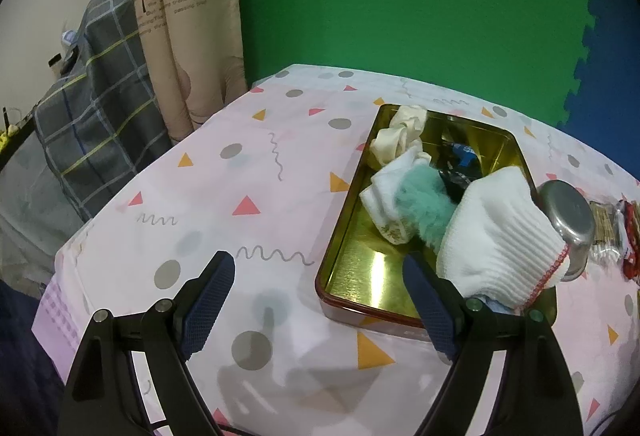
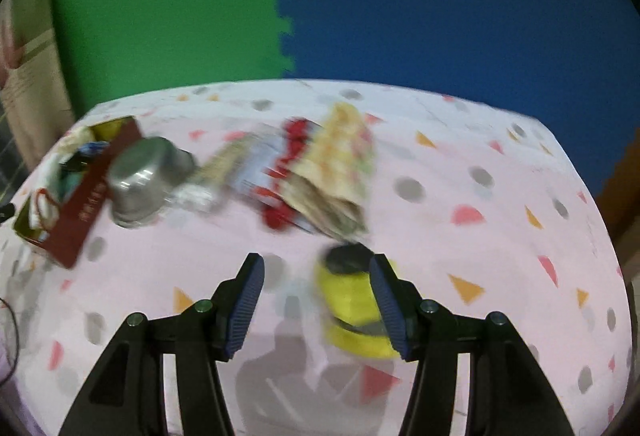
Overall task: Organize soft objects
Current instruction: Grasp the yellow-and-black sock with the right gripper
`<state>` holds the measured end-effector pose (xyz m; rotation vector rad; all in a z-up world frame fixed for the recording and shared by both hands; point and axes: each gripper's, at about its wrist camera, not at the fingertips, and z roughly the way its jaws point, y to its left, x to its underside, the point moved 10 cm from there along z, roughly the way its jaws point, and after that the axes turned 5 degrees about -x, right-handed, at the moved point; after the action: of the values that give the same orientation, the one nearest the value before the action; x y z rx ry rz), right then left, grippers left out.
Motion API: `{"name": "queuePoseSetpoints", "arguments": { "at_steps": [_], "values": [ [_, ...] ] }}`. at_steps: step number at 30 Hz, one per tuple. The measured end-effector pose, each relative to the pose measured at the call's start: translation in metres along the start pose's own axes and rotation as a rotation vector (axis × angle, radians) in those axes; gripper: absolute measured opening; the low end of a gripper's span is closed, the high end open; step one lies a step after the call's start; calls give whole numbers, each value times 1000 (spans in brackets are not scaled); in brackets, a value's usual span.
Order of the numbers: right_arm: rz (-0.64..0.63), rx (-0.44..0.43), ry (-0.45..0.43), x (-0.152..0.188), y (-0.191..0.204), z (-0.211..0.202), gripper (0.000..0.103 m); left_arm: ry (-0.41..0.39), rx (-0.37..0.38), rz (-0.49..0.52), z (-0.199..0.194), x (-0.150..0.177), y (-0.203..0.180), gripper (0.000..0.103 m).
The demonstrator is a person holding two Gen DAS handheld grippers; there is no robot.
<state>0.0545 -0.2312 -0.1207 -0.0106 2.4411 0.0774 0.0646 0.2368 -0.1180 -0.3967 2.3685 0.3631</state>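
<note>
A gold tin tray with dark red outer walls lies on the patterned tablecloth. It holds a cream scrunchie, a white sock, a teal fluffy piece and a white knit sock with red trim. My left gripper hovers open over the tray's near left corner, nothing between its fingers. In the blurred right wrist view my right gripper is open above the cloth. A yellow soft object with a black end lies just inside its right finger, not squeezed.
A steel cup lies on its side beside the tray. Right of it lie packets, a red item and a folded patterned cloth. Green and blue foam mats stand behind the table. A plaid cloth hangs at the left.
</note>
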Motion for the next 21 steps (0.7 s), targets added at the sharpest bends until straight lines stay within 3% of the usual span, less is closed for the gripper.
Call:
{"name": "queuePoseSetpoints", "arguments": {
  "at_steps": [5,13,21],
  "values": [
    [26,11,30,19,-21,7,56,-5,13,7,-2,0,-5,84],
    [41,-22,43,22,-23,29,56,-49,19,35,-13,-2,-18,84],
    [46,-56,27,18,-27,42,56,-101,41,151,-42,-4,-58,84]
  ]
}}
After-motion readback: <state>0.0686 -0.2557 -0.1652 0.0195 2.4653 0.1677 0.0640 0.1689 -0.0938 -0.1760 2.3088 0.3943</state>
